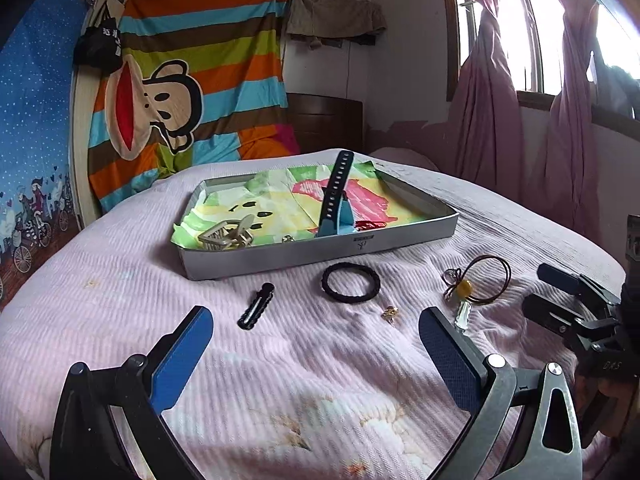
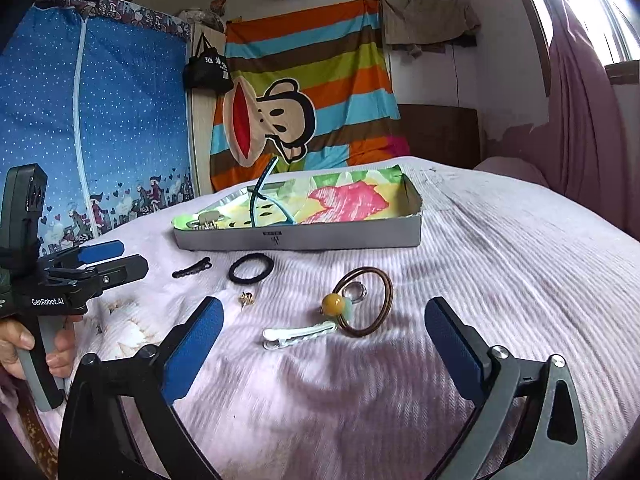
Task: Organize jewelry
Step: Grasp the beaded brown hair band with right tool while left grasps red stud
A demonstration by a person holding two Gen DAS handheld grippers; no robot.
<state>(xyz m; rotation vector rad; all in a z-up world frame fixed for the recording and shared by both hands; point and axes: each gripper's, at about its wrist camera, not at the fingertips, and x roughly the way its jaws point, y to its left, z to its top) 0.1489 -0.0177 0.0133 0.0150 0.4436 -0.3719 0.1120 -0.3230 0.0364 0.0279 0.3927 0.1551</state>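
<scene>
A shallow grey box [image 1: 320, 250] lined with bright paper lies on the pink bedspread. In it stand a blue-and-black watch strap [image 1: 336, 196] and a beige claw clip [image 1: 228, 234]. In front of the box lie a black hair clip [image 1: 256, 306], a black hair tie [image 1: 351, 282], a small gold earring [image 1: 390, 314], a brown hair tie with a yellow bead [image 2: 366, 306], a silver ring [image 2: 356, 291] and a white hair clip [image 2: 298, 334]. My left gripper [image 1: 316, 314] is open and empty, short of the black clip and tie. My right gripper [image 2: 324, 303] is open, with the white clip and bead tie just ahead between its fingers, untouched.
The bed's edge falls away at the left, toward a blue dotted wardrobe [image 2: 120, 100]. A striped cartoon sheet [image 1: 192, 92] hangs behind the bed, and pink curtains [image 1: 488, 120] hang at the right. A hand [image 2: 16, 344] holds the left gripper's handle.
</scene>
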